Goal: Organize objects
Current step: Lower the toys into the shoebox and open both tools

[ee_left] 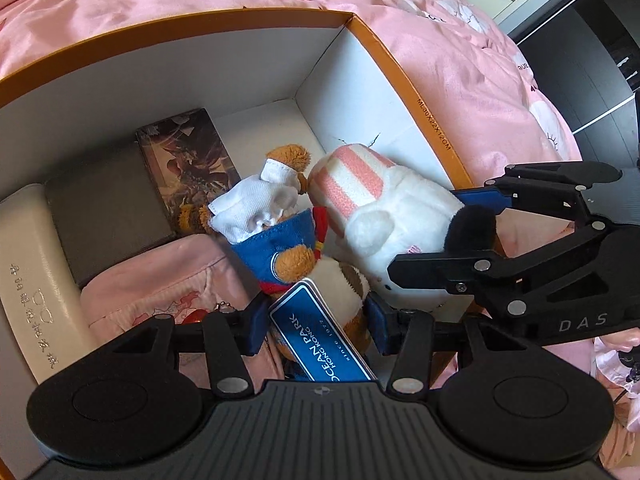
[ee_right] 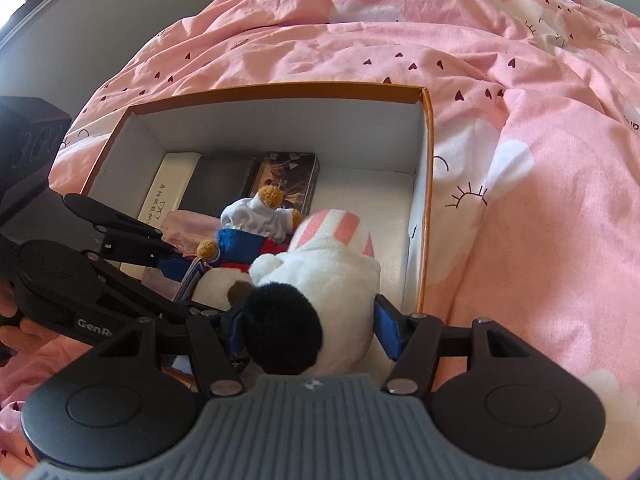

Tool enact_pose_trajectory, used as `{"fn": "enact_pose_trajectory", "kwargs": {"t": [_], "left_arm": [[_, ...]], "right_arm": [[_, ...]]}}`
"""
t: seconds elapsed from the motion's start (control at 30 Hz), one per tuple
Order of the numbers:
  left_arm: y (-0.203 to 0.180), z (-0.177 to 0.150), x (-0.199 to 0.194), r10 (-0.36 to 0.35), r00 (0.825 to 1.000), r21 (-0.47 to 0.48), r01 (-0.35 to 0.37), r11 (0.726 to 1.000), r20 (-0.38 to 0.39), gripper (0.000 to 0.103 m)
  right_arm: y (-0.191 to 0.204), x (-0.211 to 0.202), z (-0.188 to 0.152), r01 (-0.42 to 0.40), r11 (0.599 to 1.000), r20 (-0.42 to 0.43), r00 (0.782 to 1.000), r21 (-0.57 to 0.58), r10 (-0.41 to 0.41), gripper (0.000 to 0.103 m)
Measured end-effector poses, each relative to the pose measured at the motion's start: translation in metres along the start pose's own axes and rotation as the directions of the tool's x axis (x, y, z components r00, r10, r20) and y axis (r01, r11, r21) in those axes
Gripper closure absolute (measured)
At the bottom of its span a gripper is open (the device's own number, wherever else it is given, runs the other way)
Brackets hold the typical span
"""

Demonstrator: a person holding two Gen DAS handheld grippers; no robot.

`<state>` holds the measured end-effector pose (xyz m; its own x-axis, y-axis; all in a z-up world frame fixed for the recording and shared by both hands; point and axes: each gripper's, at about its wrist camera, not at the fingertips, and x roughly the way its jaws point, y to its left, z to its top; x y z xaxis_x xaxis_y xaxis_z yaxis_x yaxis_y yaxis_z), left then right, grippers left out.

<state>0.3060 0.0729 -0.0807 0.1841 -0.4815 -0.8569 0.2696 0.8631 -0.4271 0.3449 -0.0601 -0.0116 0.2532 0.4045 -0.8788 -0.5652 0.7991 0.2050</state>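
An orange-rimmed cardboard box (ee_left: 404, 76) with white inside lies on a pink bedspread; it also shows in the right wrist view (ee_right: 428, 152). My left gripper (ee_left: 316, 320) is shut on a brown plush bear (ee_left: 280, 216) in blue and white clothes with a blue Ocean Park tag (ee_left: 320, 340), held inside the box. My right gripper (ee_right: 308, 332) is shut on a white plush toy (ee_right: 332, 280) with a pink striped hat and black ear, held inside the box next to the bear (ee_right: 256, 224). The right gripper also shows in the left wrist view (ee_left: 448, 236).
In the box lie a white glasses case (ee_left: 32, 280), a dark grey case (ee_left: 100, 216), a dark illustrated box (ee_left: 188, 164) and a pink pouch (ee_left: 168, 284). The box's far right floor (ee_right: 372, 192) is bare. The pink bedspread (ee_right: 520, 160) surrounds it.
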Motion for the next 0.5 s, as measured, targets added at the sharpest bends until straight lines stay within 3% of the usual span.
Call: {"fn": "enact_pose_trajectory", "kwargs": {"t": [0.23, 0.5], "left_arm": [[0.0056, -0.0028, -0.0006, -0.011, 1.0, -0.017, 0.011, 1.0, 0.018, 0.043], [-0.0034, -0.0099, -0.0084, 0.029, 0.998, 0.031, -0.031, 0.999, 0.058, 0.037]], "right_arm": [[-0.0047, 0.0054, 0.0011, -0.016, 0.999, -0.02, 1.0, 0.028, 0.017, 0.038], [0.0003, 0.0011, -0.0013, -0.015, 1.0, -0.027, 1.0, -0.018, 0.014, 0.035]]}}
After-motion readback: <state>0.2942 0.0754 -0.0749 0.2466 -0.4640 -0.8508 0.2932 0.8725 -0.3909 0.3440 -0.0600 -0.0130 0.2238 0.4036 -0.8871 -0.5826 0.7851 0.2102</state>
